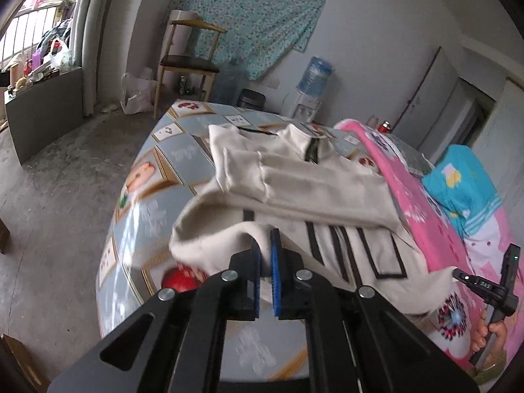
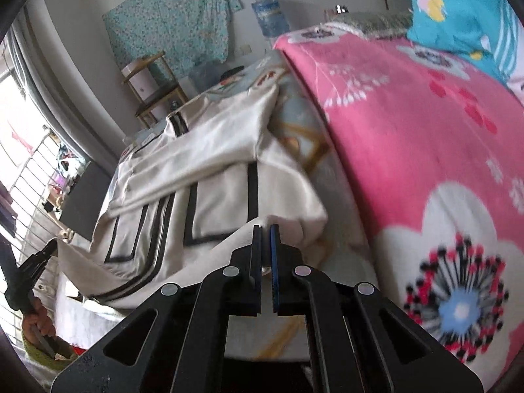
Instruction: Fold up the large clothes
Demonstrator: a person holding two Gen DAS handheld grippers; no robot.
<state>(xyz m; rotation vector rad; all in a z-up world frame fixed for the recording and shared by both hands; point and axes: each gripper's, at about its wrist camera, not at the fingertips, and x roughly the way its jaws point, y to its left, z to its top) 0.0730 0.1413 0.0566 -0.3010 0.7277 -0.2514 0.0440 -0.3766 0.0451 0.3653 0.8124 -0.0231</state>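
Both grippers, left (image 1: 266, 240) and right (image 2: 266, 235), pinch the jacket (image 1: 304, 177) hem; thin fabric could slip free, spoiling the fold.

The left claw (image 1: 266, 242) points downward, its 2 blue-padded fingers (image 1: 276, 262) pinched together on a fold of cream cloth. The right claw (image 2: 266, 239) tilts down likewise, pads nearly touching, nipping a cloth edge. Each claw's handle is gripped by a bare hand (image 1: 491, 334), seen from the opposite camera.
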